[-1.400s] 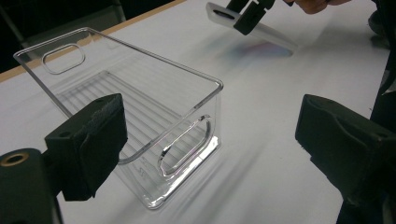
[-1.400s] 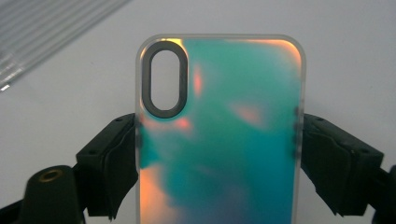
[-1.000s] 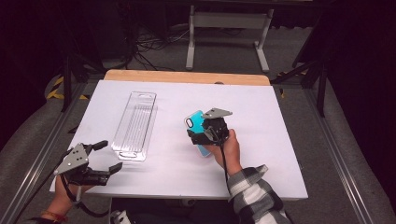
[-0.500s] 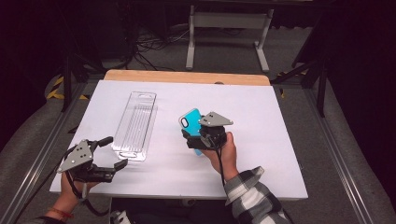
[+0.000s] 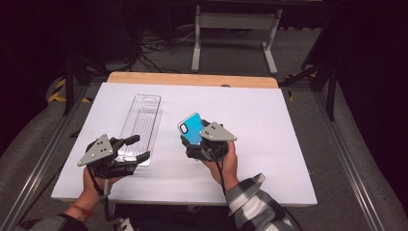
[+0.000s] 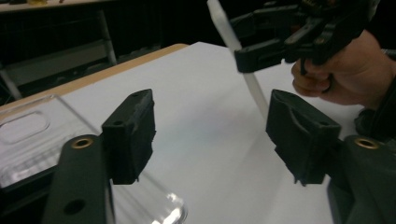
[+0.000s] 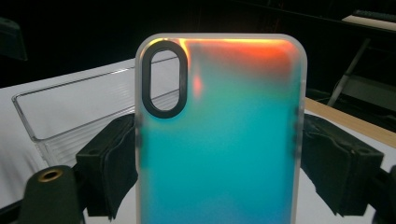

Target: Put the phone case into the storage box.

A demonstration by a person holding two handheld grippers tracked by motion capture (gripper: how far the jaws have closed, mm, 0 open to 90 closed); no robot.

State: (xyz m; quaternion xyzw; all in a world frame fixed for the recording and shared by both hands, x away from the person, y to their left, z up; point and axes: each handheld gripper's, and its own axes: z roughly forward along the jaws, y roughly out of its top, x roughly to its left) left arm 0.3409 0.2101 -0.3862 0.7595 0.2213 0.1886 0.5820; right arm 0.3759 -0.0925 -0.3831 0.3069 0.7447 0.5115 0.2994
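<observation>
1. Right claw (image 5: 199, 139): clenched on the two long edges of a phone case (image 5: 191, 129), teal shading to orange at the top, with an oval camera cut-out; case is held upright and clear of the bench (image 5: 269, 125).
2. Left claw (image 5: 137, 149): released, jaws wide apart, poised at the near end of a clear plastic tray (image 5: 142, 120) without gripping it.
3. Progress, as judged: case is lifted and secured; placing it in the tray appears to remain, the tray looking empty.
4. Surface: white sheet over the bench, wooden strip along the far edge.
5. Room: dark, grey floor, cables, metal stand (image 5: 235, 29) behind.
</observation>
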